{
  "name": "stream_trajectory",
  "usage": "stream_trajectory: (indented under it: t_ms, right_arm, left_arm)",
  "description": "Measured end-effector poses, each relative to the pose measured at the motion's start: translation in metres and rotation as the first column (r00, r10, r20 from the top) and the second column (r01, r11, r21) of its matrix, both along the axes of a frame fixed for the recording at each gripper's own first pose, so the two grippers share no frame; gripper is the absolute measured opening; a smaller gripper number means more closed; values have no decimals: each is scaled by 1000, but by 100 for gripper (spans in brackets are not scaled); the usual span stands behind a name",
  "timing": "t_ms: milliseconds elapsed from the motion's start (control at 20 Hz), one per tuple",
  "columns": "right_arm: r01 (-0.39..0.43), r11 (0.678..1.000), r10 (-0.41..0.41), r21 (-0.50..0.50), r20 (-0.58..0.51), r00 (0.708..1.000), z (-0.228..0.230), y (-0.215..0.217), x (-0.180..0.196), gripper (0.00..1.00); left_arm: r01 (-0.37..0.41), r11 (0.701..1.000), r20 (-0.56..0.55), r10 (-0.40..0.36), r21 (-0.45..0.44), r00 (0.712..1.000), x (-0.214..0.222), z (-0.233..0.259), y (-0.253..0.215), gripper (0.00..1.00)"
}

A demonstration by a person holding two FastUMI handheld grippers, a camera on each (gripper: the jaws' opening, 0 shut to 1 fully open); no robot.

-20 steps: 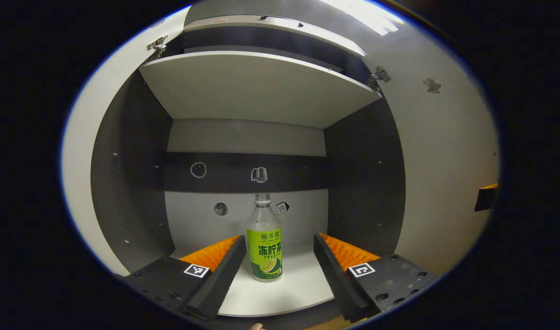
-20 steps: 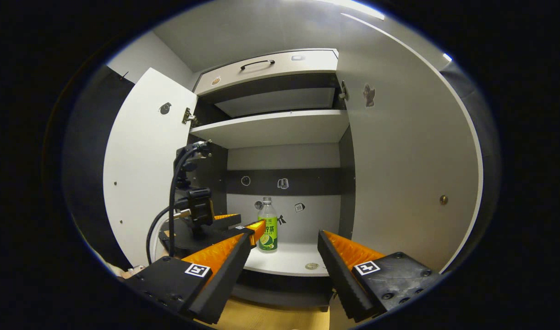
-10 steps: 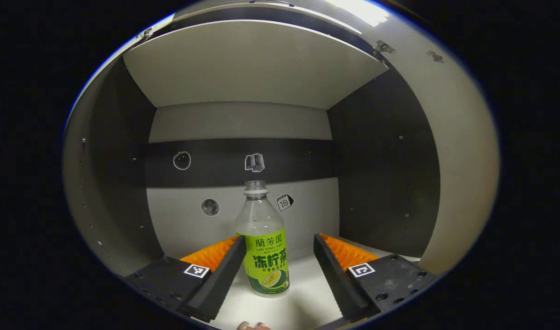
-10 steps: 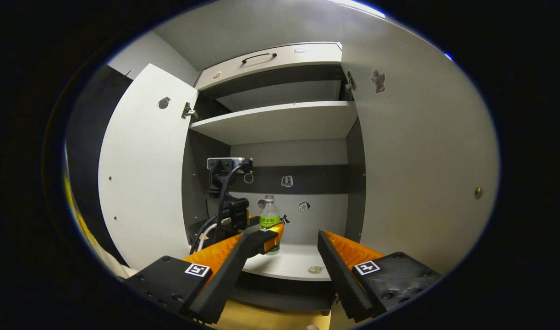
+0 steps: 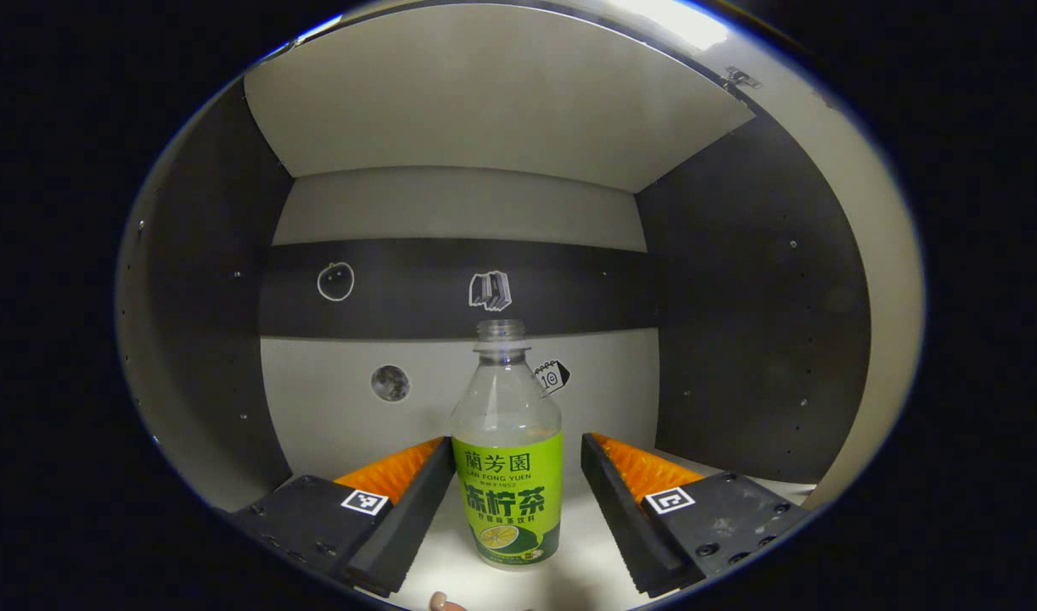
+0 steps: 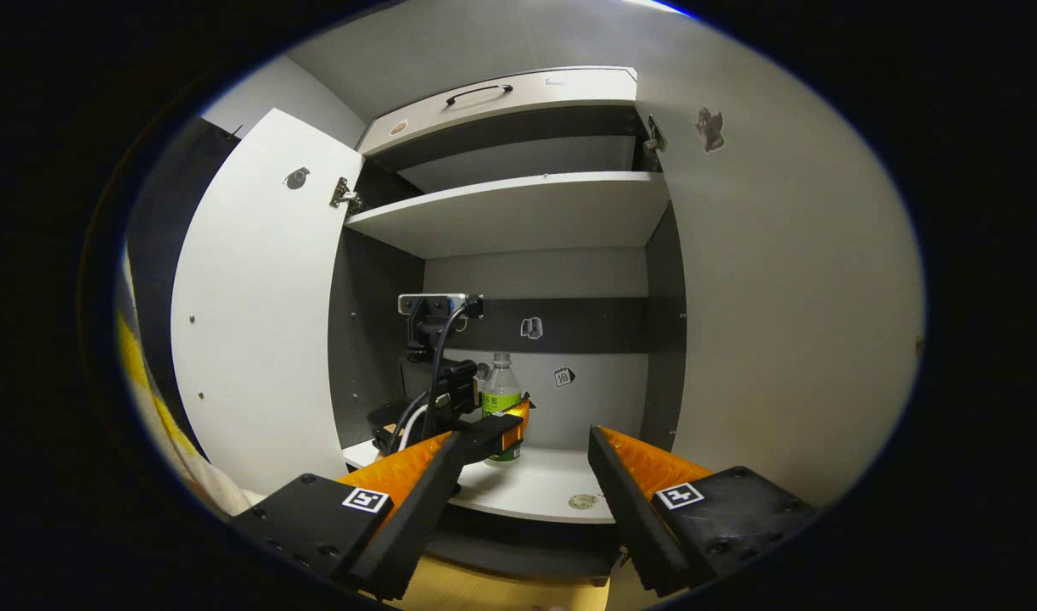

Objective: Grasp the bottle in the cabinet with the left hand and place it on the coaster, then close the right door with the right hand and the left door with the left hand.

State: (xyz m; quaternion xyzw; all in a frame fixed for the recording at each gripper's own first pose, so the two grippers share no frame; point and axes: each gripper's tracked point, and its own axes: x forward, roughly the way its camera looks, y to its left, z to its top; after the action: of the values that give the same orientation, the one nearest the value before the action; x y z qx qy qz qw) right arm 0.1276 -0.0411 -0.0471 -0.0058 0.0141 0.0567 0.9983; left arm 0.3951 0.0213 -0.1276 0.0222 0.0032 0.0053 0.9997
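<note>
A clear bottle (image 5: 508,462) with a green label and no cap stands upright on the cabinet's lower white shelf (image 5: 586,552). My left gripper (image 5: 515,444) is open, one finger on each side of the bottle's label, with a small gap on the right side. In the right gripper view, the left gripper (image 6: 484,428) reaches into the cabinet beside the bottle (image 6: 501,392). A small round coaster (image 6: 581,501) lies near the shelf's front edge. My right gripper (image 6: 525,435) hangs open and empty in front of the cabinet.
Both cabinet doors stand open: the left door (image 6: 255,314) and the right door (image 6: 781,322). An upper shelf (image 6: 518,212) spans the cabinet, with a drawer (image 6: 501,98) above it. Cables (image 6: 434,373) trail from the left gripper. Small stickers (image 5: 490,289) dot the back wall.
My left gripper has pushed deeper into the cabinet, so the bottle now sits between its fingers. The right gripper has barely moved.
</note>
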Motion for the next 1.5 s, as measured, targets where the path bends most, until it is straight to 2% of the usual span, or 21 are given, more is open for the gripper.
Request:
stream_trajectory:
  t_ms: [150,300,600,900,1150,1500]
  right_arm:
    - [0,1000,0,-5,-17,1000,-6,-2,3,98]
    - [21,1000,-21,3,-32,999,-7,-7,4,98]
    - [63,998,-63,23,-12,998,4,-13,-6,98]
    - [110,994,-110,1,-7,994,8,-9,-31,98]
    - [163,987,-163,-6,15,987,22,3,-78,98]
    - [215,976,-215,-31,-7,976,17,17,-131,98]
  left_arm:
    - [3,1000,-23,-3,8,1000,8,-6,2,92]
    - [16,1000,-24,-16,-4,1000,7,-7,-1,80]
    - [25,1000,17,-25,-16,1000,-31,22,0,77]
    - [78,997,66,-78,10,995,-122,61,-11,77]
    - [116,993,78,-117,10,990,-213,75,-26,77]
    - [154,987,19,-153,-44,988,-308,46,-43,77]
